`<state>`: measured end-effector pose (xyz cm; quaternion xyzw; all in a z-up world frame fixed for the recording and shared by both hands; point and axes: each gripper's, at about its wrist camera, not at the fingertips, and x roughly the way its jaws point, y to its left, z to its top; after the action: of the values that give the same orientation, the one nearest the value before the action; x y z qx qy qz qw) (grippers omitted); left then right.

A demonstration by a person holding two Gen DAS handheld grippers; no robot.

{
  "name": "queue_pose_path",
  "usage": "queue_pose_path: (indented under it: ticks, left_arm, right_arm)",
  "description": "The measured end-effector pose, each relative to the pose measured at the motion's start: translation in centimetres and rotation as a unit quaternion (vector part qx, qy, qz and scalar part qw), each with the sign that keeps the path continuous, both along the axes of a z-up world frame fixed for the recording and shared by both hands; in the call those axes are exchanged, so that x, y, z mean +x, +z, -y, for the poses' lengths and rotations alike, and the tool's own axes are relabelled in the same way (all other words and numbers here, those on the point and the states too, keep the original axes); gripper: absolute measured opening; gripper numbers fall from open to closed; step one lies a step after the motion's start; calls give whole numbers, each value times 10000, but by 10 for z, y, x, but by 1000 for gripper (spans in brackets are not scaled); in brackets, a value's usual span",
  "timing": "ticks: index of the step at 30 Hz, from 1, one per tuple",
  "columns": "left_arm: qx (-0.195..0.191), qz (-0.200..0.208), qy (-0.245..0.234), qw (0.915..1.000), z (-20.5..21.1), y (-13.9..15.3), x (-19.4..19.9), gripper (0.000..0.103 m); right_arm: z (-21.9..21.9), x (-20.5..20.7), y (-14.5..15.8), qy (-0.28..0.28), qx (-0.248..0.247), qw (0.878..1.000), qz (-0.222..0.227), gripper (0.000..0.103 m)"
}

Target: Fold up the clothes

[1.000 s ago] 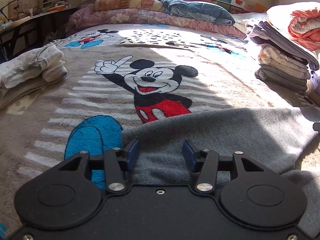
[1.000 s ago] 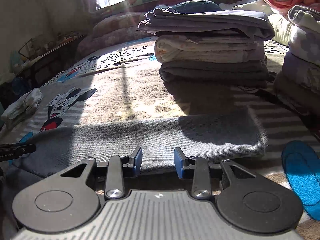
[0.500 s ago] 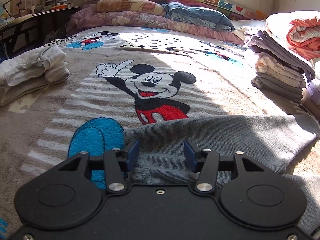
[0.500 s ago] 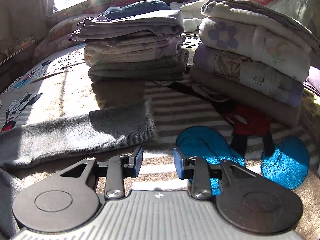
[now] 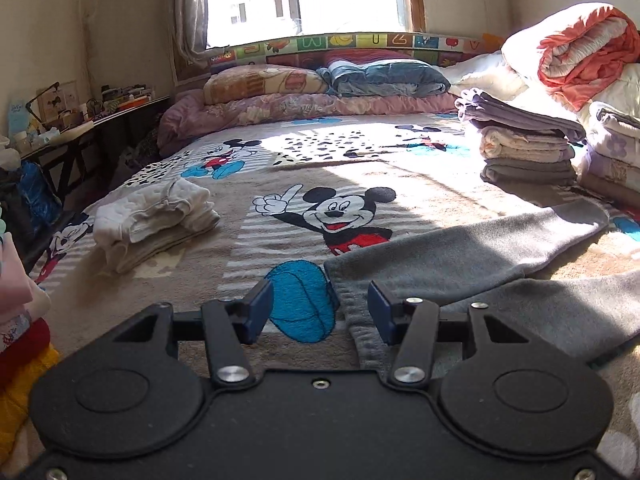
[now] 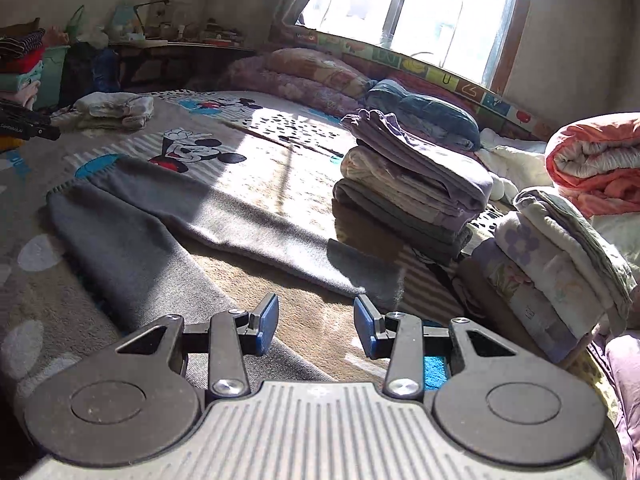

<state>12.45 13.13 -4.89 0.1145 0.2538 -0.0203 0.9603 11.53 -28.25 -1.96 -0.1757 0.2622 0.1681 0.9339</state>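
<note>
Grey trousers (image 5: 460,256) lie flat on the Mickey Mouse blanket (image 5: 348,176), legs spread apart toward the right. My left gripper (image 5: 318,312) is open, raised above the waistband corner, which shows between its blue pads (image 5: 258,308). In the right wrist view the same grey trousers (image 6: 224,208) stretch from the left to the middle, both legs visible. My right gripper (image 6: 316,322) is open above bare blanket between the two leg ends, holding nothing. The other gripper's tip (image 6: 28,128) shows at the far left edge.
A pile of folded clothes (image 5: 524,148) (image 6: 408,196) stands on the bed's right side, with a second pile (image 6: 560,272) and rolled quilts (image 5: 584,44) beside it. A folded white garment (image 5: 156,216) lies at the left. Pillows (image 5: 320,80) line the headboard. A cluttered desk (image 5: 80,116) stands left of the bed.
Both grippers have lifted and pulled back from the trousers. The left view rose to show the window and room. The right gripper swung left again, from the piles to the leg ends.
</note>
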Motion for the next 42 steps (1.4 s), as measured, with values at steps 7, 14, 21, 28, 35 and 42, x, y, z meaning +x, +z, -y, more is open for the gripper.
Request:
queue_pose_path:
  ticks: [7, 14, 21, 28, 35, 42]
  left_arm:
    - [2047, -178, -1173, 9716, 34, -45, -33, 51]
    - [3313, -183, -1807, 9259, 55, -89, -43, 51]
    - [3813, 42, -1898, 9048, 58, -110, -41, 51]
    - [4085, 277, -1894, 8925, 61, -118, -41, 51]
    - [4351, 512, -1886, 8789, 64, -126, -41, 41]
    - [4692, 687, -1938, 8588, 70, -133, -52, 36]
  right_arm:
    - [-17, -33, -25, 503, -701, 9961, -206, 42]
    - [-31, -59, -70, 1023, -1781, 9777, -428, 42]
    - [-13, -64, -100, 902, -2177, 9717, -191, 42]
    - [-11, -61, -114, 886, -2723, 9579, 207, 42]
    - [-11, -51, -114, 790, -2602, 9622, 137, 14]
    - [-7, -45, -99, 497, -2073, 9770, 4, 7]
